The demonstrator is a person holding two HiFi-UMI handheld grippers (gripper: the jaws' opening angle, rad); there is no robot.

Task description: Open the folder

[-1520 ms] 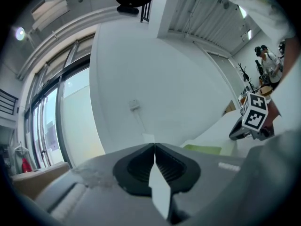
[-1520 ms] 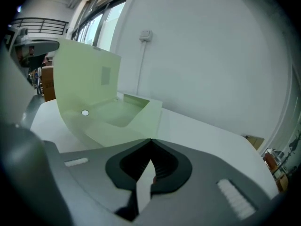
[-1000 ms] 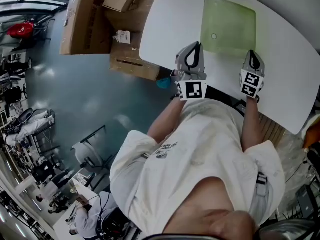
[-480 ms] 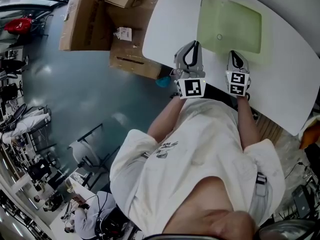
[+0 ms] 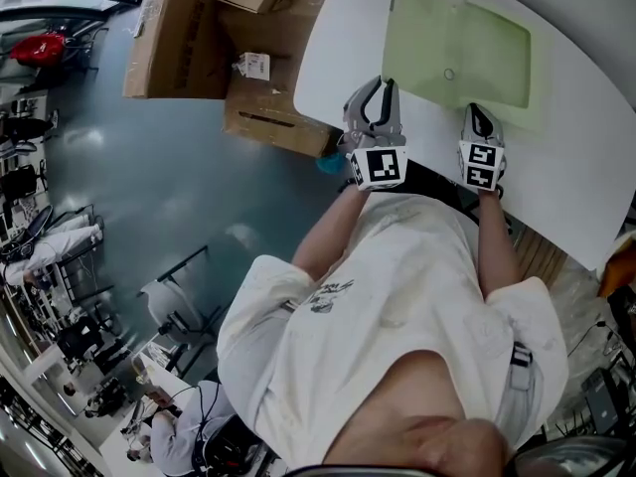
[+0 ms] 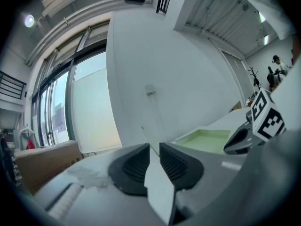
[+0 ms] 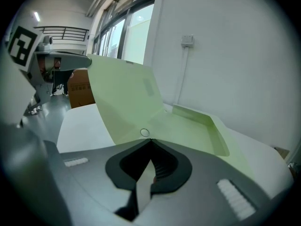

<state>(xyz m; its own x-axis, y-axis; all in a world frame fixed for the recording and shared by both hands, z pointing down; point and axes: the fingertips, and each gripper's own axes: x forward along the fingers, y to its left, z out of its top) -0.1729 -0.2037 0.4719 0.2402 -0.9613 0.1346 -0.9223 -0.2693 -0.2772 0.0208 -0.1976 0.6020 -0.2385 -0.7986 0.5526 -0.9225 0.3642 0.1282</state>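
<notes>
**Head view.** The white table [image 5: 338,58] fills 1 o'clock. The green folder [image 5: 487,53] lies on it, with its flap [image 5: 412,23] swung out toward 11 o'clock and a round snap [image 5: 449,74] near the fold. The left gripper [image 5: 381,93] sits at the flap's near corner. The right gripper [image 5: 475,115] sits at the folder's near edge, at 5 o'clock from the snap. Cardboard boxes [image 5: 179,38] stand on the floor at 11 o'clock, just beside the table; what they hold does not show.

**Right gripper view.** This view shows what the head view flattens: the flap [image 7: 124,98] stands lifted off the table [image 7: 80,126], leaning toward 10 o'clock. Its upper corner is at the tips of the left gripper [image 7: 84,60]. The folder [image 7: 193,126] is a shallow tray with low walls, and its floor shows bare green. The right gripper [image 7: 150,142] has its jaws together at the tips, at 6 o'clock from the snap [image 7: 145,133]. Whether they pinch the folder's edge cannot be told.

**Left gripper view.** Only here does the gap of the left gripper [image 6: 154,147] show. Its jaws stand a little apart and have just been opening. A thin sheet edge rises from the gap toward 12 o'clock, and the pads do not press on it. The folder [image 6: 207,140] lies at 3 o'clock, with the right gripper [image 6: 230,147] at its edge.
</notes>
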